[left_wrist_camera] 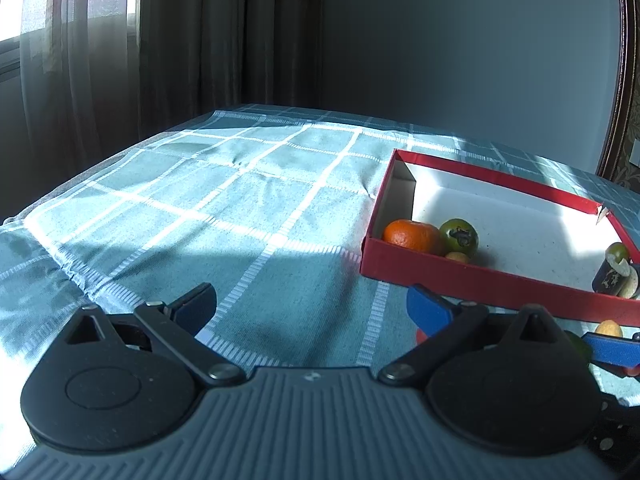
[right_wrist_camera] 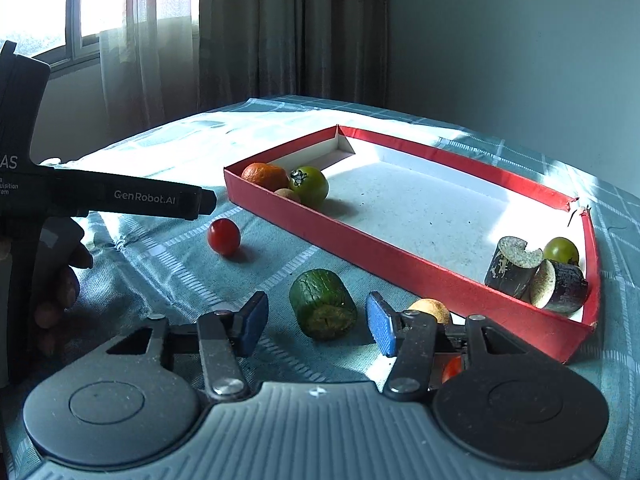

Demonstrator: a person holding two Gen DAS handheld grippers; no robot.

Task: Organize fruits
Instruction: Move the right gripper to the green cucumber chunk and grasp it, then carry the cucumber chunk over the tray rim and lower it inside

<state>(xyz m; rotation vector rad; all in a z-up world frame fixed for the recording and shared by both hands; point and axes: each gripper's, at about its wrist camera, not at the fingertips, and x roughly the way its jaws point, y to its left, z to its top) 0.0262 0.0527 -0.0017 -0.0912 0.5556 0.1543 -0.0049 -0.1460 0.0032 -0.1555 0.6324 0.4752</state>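
Both grippers stand released: the right gripper (right_wrist_camera: 317, 326) has its blue pads spread on either side of a stubby green cylinder of cut vegetable (right_wrist_camera: 323, 305), touching neither side, and the left gripper (left_wrist_camera: 310, 312) hangs wide apart over bare cloth, holding nothing.

Everything lies on a surface covered in teal cloth with white checks (left_wrist_camera: 224, 184). On it sits a shallow red cardboard tray with a white floor (right_wrist_camera: 404, 268), the landmark for the rest. The left gripper is off the tray's near left corner; the right gripper is in front of its near wall.

Inside the tray, at the near right corner, two dark-skinned cut cylinders with pale ends (right_wrist_camera: 536, 276) lean together, a small green round fruit (right_wrist_camera: 561, 250) just behind them. At the far left corner sit an orange mandarin (right_wrist_camera: 265, 176), a green tomato with a dark stem scar (right_wrist_camera: 309, 185), and a small tan fruit (right_wrist_camera: 287, 195), all close together.

Outside the tray, before its near wall, lie the green cylinder, a small yellow-tan fruit (right_wrist_camera: 431, 309) partly hidden by the right gripper's finger, and a red cherry tomato (right_wrist_camera: 223, 236) further left.
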